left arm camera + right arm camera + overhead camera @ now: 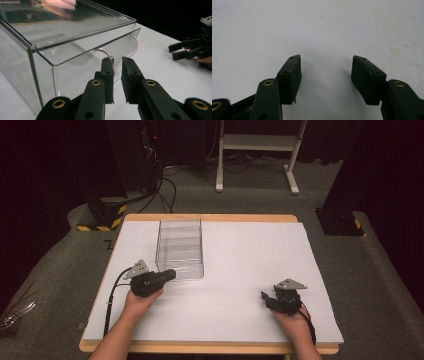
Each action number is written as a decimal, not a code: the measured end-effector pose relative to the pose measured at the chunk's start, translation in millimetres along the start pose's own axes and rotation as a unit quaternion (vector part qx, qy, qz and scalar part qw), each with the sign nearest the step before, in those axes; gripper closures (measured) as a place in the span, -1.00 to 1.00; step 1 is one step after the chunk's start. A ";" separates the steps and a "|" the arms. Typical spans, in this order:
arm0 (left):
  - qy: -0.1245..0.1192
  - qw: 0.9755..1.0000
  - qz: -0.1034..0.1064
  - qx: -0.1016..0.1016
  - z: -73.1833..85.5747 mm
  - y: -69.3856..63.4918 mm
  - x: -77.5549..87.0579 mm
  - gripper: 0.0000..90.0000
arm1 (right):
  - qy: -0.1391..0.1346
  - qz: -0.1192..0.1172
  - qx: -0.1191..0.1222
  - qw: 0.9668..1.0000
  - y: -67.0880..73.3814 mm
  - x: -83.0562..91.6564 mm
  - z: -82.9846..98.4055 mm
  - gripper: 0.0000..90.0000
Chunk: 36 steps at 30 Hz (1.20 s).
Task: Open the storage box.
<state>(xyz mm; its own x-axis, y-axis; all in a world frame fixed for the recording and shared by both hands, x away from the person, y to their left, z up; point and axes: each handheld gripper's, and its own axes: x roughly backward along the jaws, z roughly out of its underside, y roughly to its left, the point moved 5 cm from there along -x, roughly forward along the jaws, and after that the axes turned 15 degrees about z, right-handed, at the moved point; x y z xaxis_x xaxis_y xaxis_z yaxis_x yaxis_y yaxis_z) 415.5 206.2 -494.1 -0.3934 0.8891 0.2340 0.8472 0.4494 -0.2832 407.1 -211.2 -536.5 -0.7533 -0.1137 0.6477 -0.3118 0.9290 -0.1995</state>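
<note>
A clear, rectangular plastic box with an open top stands on the white sheet that covers my wooden table, left of centre and toward the far side. My left gripper reaches its near right corner. In the left gripper view, its jaws are drawn close on a thin clear handle that curves out from the box's front panel, with only a narrow gap between the pads. My right gripper rests well apart from the box, near the table's front right. Its jaws are spread wide over the bare sheet, with nothing between them.
</note>
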 end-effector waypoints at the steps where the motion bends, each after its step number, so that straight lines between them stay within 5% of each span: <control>1: 0.000 1.000 0.000 0.000 0.0 0.0 0.0 0.79 | 0.000 0.000 0.000 1.000 0.0 0.0 0.0 -0.08; 36: 0.007 0.999 0.033 -0.006 21.5 -49.5 21.8 0.83 | -0.002 -0.001 0.003 1.000 0.8 0.4 0.0 -0.06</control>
<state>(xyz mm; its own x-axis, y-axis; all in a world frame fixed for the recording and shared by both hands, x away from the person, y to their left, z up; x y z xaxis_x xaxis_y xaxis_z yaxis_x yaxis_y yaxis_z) 357.3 205.3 -495.0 -0.3312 0.9155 0.2282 0.8757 0.3883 -0.2869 406.5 -210.5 -536.4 -0.7550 -0.1160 0.6453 -0.3161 0.9267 -0.2032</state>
